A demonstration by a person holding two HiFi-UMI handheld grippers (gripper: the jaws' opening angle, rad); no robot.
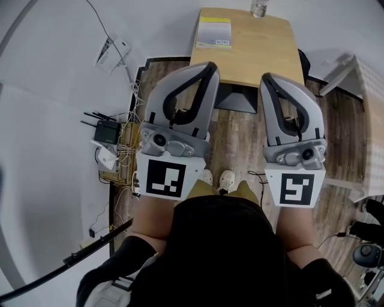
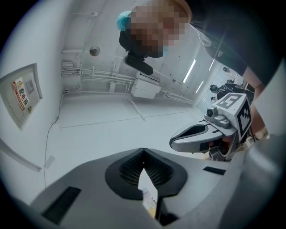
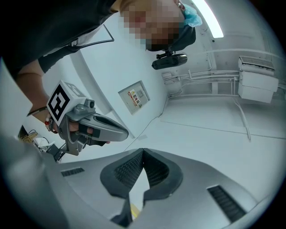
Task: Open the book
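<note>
Book [image 1: 213,32], thin, rectangular, yellow-and-white cover. Location: lying flat and closed on the light wooden table [image 1: 258,57], beside its left edge towards the far end. A clear plastic bottle [image 1: 259,8] stands well apart from it at the far edge. Which side is the spine cannot be told from here.

Left gripper [image 1: 208,67], grey, two-jaw, marker cube at the rear. Condition: jaws together at the tips, nothing between them. It is held close in front of the person, tilted slightly upward, well apart from the book.

Right gripper [image 1: 271,79], same pattern. Condition: jaws likewise pressed together and empty, level with the left one and just as far from the book.

Step in hand (judged): the approach, with no contact made yet.

Handling notes (judged):
- Bring both grippers forward and down towards the left side of the table before parting any jaws.
- Identify the free edge of the cover first, since lifting at the spine would drag the whole book.
- Rest one closed gripper lightly on the book near the spine to pin it. It lies near the table edge and may slide off if pushed.
- Part the other gripper's jaws only a little, catch the cover alone at its free edge, then swing it over in an arc about the spine.
</note>
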